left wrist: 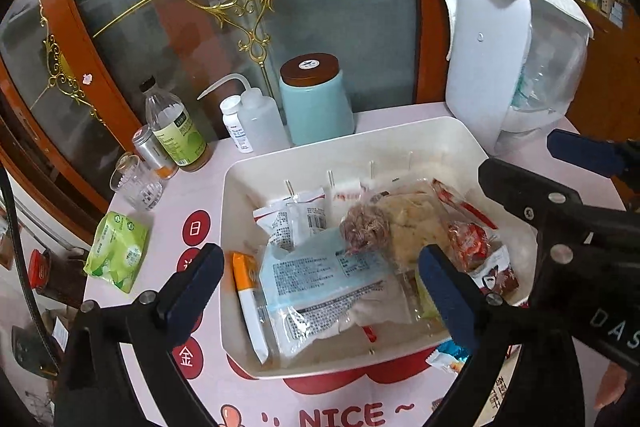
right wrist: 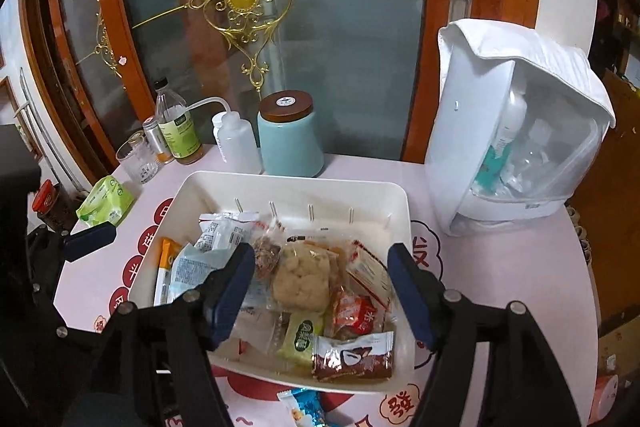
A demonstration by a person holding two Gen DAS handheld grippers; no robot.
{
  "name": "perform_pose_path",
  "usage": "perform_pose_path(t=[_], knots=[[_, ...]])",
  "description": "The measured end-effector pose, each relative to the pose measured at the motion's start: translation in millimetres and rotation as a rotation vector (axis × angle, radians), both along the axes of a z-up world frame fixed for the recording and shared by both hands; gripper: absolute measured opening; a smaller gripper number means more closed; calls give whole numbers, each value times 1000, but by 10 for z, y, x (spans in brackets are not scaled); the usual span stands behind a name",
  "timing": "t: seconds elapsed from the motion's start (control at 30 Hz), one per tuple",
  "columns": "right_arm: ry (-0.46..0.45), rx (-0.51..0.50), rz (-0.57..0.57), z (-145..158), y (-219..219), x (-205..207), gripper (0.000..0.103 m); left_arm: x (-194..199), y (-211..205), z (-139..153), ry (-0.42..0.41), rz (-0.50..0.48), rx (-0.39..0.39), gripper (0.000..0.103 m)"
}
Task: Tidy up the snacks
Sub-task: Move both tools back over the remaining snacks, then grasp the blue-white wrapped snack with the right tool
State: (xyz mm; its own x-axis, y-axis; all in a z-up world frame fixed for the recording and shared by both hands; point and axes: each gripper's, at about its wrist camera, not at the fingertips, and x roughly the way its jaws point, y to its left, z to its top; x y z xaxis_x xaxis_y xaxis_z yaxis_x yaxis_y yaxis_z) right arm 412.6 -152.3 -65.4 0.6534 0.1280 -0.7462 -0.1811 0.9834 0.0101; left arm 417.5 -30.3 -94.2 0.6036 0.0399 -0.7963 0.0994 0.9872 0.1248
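Pink printed tablecloth point(right wrist: 480, 267) before a gilt glass door point(right wrist: 340, 47) — both hand-held grippers (left point(left wrist: 320, 291), right point(right wrist: 320, 291)) gape, empty.

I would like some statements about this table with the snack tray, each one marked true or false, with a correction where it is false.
1. The white tray holds several wrapped snacks. True.
2. The right gripper is shut on a snack. False: its fingers stand apart above the tray and hold nothing.
3. A blue snack packet lies on the table outside the tray, at its near edge. True.
4. The light blue jar has no lid. False: a brown lid covers it.
5. The green tissue pack lies inside the tray. False: it lies on the table to the left of the tray.
6. The left gripper is open. True.
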Motion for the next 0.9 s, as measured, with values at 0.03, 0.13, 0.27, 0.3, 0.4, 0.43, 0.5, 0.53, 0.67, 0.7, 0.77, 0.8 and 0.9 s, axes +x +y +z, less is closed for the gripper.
perform_pose_path(t=[0.03,0.13,0.27,0.3,0.4,0.43,0.5,0.53,0.67,0.7,0.77,0.8,0.9], knots=[[0,4,1,9,-12,-22,70,-19,2,14,0,1,-1,98],[-1,11,5,40,-50,-94,70,-87,-8,40,-1,3,-4,98],[-10,14,21,100,-95,-227,70,-203,-49,61,3,-1,-6,98],[-11,14,25,112,-108,-256,70,-228,-65,66,4,-3,-5,98],[-16,12,40,154,-162,-371,70,-336,-124,82,5,-10,1,98],[-17,12,42,164,-185,-409,70,-383,-152,88,5,-14,2,98],[-19,12,48,181,-228,-493,70,-462,-190,104,4,-19,1,98],[-20,13,50,188,-242,-523,70,-516,-214,118,2,-22,-1,98],[-25,11,67,216,-352,-719,70,-704,-300,160,3,-32,-13,98],[-26,11,69,217,-371,-751,70,-750,-319,171,1,-34,-15,98],[-22,16,83,222,-432,-849,70,-859,-362,193,-3,-39,-18,98],[-20,16,90,217,-454,-887,70,-896,-375,200,-5,-41,-21,98],[-14,9,110,193,-518,-995,70,-1043,-425,203,-3,-49,-28,98]])
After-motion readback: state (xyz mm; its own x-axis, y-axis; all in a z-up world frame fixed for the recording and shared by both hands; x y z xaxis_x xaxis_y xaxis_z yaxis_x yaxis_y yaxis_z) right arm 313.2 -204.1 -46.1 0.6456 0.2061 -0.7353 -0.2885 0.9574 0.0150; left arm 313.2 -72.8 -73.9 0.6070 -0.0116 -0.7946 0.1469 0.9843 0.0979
